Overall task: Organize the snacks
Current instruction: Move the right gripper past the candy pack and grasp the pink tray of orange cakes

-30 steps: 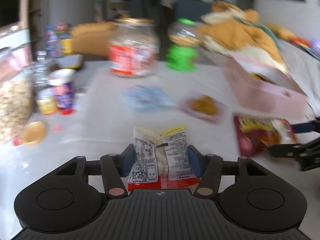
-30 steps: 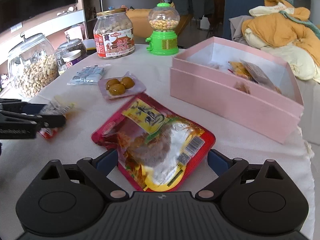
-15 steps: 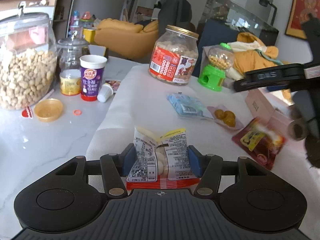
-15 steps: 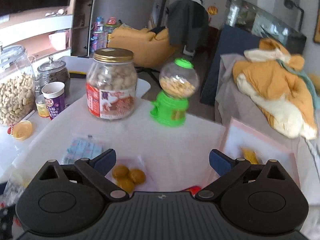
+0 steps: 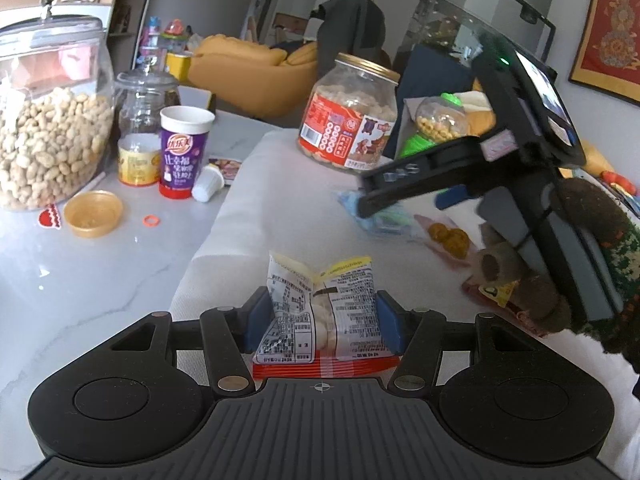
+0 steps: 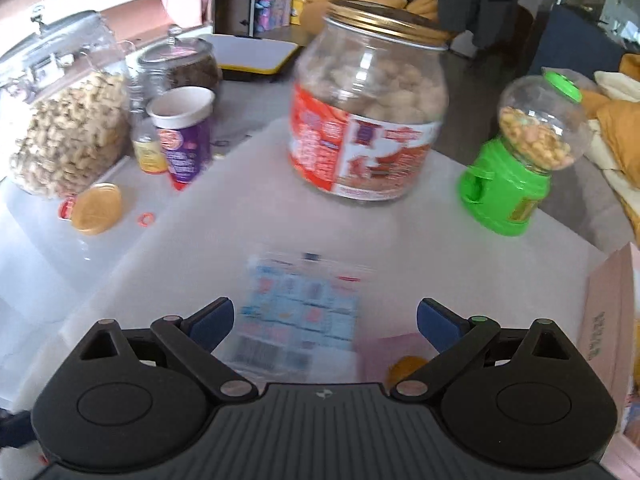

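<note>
A white printed snack packet (image 5: 316, 284) with a red bottom edge stands between the blue pads of my left gripper (image 5: 322, 318), which is shut on it just above the white cloth. My right gripper (image 6: 324, 316) is open and hovers over a light-blue packet (image 6: 304, 304) lying flat on the cloth; nothing sits between its pads. In the left wrist view the right gripper (image 5: 404, 196) reaches in from the right, held by a gloved hand (image 5: 592, 248). A clear pack of chestnuts (image 5: 448, 236) lies beside the blue packet, and a red bag (image 5: 492, 292) nearer.
A red-labelled jar (image 6: 368, 120) and a green candy dispenser (image 6: 516, 168) stand at the back. The pink box (image 6: 608, 312) is at the right. On the left counter are a peanut jar (image 5: 48, 128), a purple cup (image 5: 182, 152) and a gold lid (image 5: 93, 213).
My right gripper left the red bag and swept left and away, ending over the light-blue packet. My left gripper shifted and rolled at first, then held still, keeping its packet.
</note>
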The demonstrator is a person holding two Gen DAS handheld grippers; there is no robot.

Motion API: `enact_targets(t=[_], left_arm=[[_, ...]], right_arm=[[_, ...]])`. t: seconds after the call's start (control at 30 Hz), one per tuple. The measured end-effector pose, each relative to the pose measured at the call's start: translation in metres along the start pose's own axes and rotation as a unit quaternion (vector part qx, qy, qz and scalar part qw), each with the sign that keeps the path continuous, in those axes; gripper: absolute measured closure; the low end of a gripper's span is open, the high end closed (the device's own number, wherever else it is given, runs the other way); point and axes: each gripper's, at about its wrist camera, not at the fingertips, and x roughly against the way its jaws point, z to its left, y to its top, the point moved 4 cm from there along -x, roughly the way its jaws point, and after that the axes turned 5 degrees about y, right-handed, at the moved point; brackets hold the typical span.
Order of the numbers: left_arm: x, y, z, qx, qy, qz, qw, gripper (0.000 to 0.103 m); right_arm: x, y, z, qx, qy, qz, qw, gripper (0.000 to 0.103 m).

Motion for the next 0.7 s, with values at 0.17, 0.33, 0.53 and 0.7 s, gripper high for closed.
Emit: enact_targets(t=[0.17,0.33,0.53,0.7], left_arm=[[-0.001,0.001,0.001,0.001,0.0,0.0,1.0,0.041],[-0.001,0.001,0.001,0.001,0.0,0.0,1.0,0.041],[-0.001,0.001,0.001,0.003,-0.001,0.0,1.0,0.041],[-0.001,0.001,0.001,0.005,-0.002,-0.001,1.0,0.041]], right_arm=[[0.0,-0.007,-0.048,-0.048,0.011,0.027,0.998,0.005],[0.003,-0.022,-0.08,-0.08,0.01,0.039,0.996,0.003],[0.022,-0.045,-0.051,0.005,0.061,0.051,0.997,0.001],[0.048,-0.038,-0.049,-0.048,0.148,0.034,0.987,0.004]])
